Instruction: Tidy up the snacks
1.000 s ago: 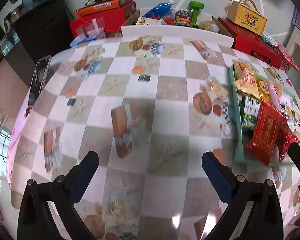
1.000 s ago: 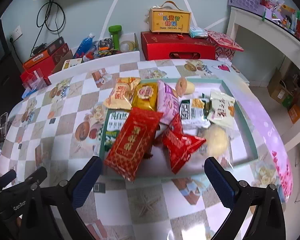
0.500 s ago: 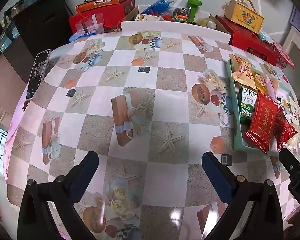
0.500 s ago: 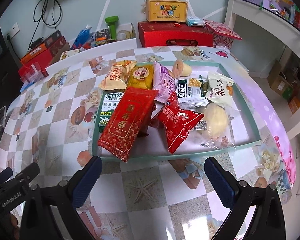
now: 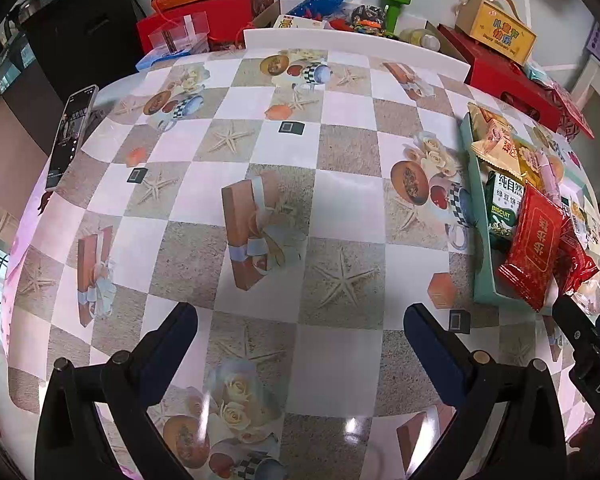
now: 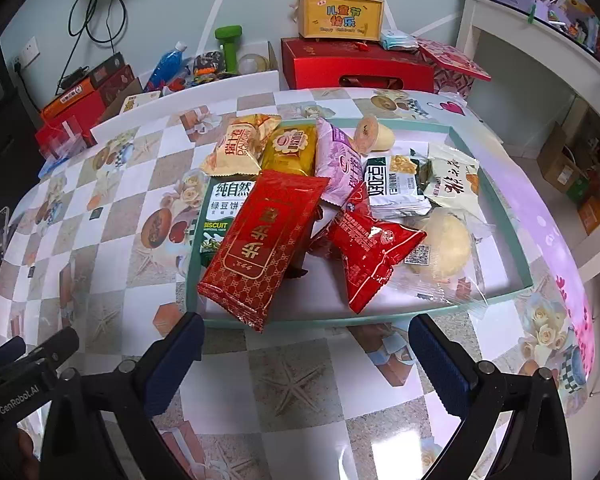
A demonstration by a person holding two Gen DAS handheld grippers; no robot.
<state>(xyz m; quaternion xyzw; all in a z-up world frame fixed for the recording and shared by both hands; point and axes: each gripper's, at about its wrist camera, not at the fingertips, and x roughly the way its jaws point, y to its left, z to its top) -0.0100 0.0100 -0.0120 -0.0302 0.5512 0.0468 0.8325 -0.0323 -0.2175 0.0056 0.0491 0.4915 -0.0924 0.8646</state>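
Right claw hangs spread wide and empty, low over the surface, just short of the near rim of the green tray. Left claw is spread just as wide, holding nothing, above bare checkered cloth well to the tray's left.

The snacks all sit piled in the tray: the big red packet on top with its corner hanging over the near rim, a smaller red packet beside it, and a clear-wrapped round bun to the right. This heap fits either a pile waiting to be sorted or goods just gathered in, so no call on the stage.

If a pick comes, my judgement: take the topmost packet by its sealed edge, squeeze gently so nothing crushes, and lift straight so its neighbours don't slide.

Readable print: "BISCUIT" on the green packet, "GenRobot.AI" on the other claw's body at lower left, and "DAS" on the body in the left view. The yellow box behind and most packets carry Chinese characters.
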